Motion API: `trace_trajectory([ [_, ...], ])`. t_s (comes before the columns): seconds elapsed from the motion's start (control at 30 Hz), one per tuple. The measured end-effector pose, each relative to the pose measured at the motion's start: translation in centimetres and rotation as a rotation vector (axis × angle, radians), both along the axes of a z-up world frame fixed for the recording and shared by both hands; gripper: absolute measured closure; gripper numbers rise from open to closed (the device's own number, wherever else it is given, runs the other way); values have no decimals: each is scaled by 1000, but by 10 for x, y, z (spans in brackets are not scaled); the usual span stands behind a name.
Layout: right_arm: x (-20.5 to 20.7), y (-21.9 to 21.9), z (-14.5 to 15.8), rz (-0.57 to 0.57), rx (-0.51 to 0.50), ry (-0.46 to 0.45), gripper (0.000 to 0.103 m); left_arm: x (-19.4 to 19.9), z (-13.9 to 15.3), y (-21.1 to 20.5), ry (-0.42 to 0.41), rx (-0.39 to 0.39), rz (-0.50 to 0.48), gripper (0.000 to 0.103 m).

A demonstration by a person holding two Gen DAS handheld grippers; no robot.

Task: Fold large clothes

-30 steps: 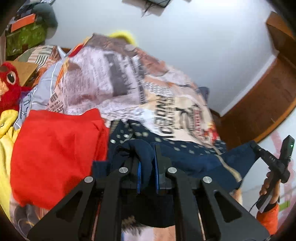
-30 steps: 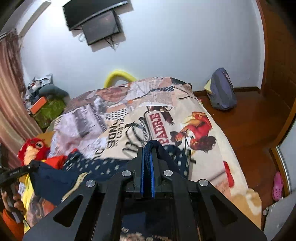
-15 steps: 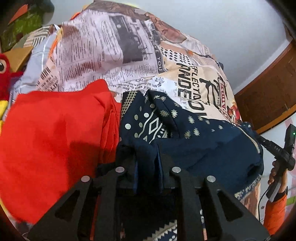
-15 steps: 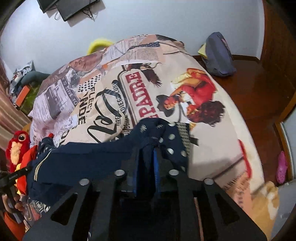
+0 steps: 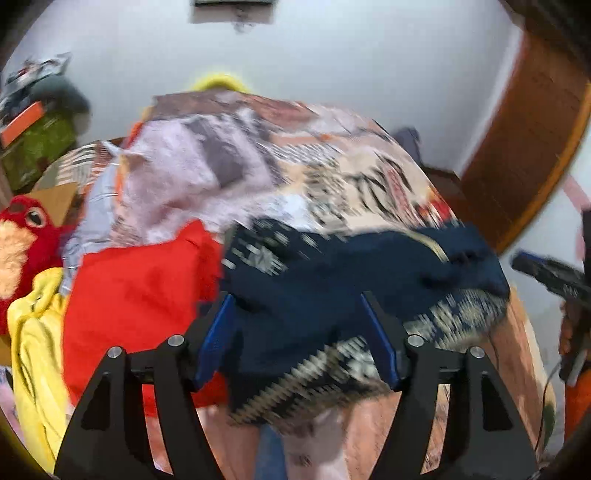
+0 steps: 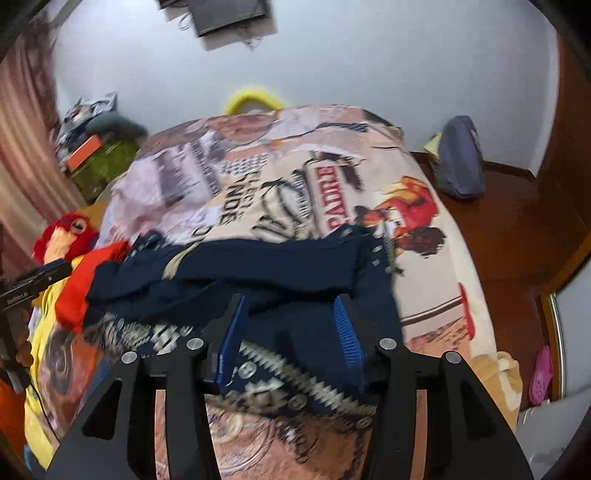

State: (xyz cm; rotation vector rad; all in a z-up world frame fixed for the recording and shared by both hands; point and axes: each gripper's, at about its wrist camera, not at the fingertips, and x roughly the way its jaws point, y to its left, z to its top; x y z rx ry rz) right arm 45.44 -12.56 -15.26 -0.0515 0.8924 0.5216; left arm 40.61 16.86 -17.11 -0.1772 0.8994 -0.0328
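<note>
Nearest the cameras, both grippers stand with their fingers spread wide and nothing between the blue pads. The left gripper hangs just over the near edge of the navy patterned garment; the right gripper is above the same garment from the other end. The garment lies in a loose, doubled-over heap on the printed bedspread, its pale zigzag-patterned hem toward the cameras.

Taking the garment as the landmark: touching its left side in the left wrist view is a red garment, which overlaps the navy edge there. Beyond the red one, further left, lies a yellow cloth, and behind that a red plush bird. To the garment's right in the same view the right-hand tool appears at the frame edge. Behind the garment the bedspread runs to the wall, where a yellow curved object shows over the far edge of the bed. Well beyond the garment's right end, a purple-grey bag sits on the wooden floor, and a dark screen hangs on the wall.

The left wrist view is heavily motion-blurred, so the garment's pattern and folds are hard to read there. Both grippers' bodies hide the garment's nearest stretch.
</note>
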Motion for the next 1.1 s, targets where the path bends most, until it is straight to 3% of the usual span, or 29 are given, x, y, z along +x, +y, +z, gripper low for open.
trace_trajectory([
  [0.17,-3,21,-22,36,-29,18,58,0,-30,-53,75,-36,-169,35],
  [0.27,6,28,-34,15,-29,38,58,7,-45,-75,98,-20,-201,36],
  [0.5,29,30,-81,-16,-41,155,58,59,-67,-59,92,48,-61,36],
  [0.7,22,30,-92,3,-33,136,58,125,-67,-20,113,195,75,36],
  [0.83,33,37,-89,19,-57,181,58,162,-57,8,136,122,147,36],
  [0.93,48,41,-84,18,-42,203,58,171,-44,16,102,149,213,36],
  [1.1,93,58,-81,-7,-65,232,58,164,-33,17,85,153,175,36],
])
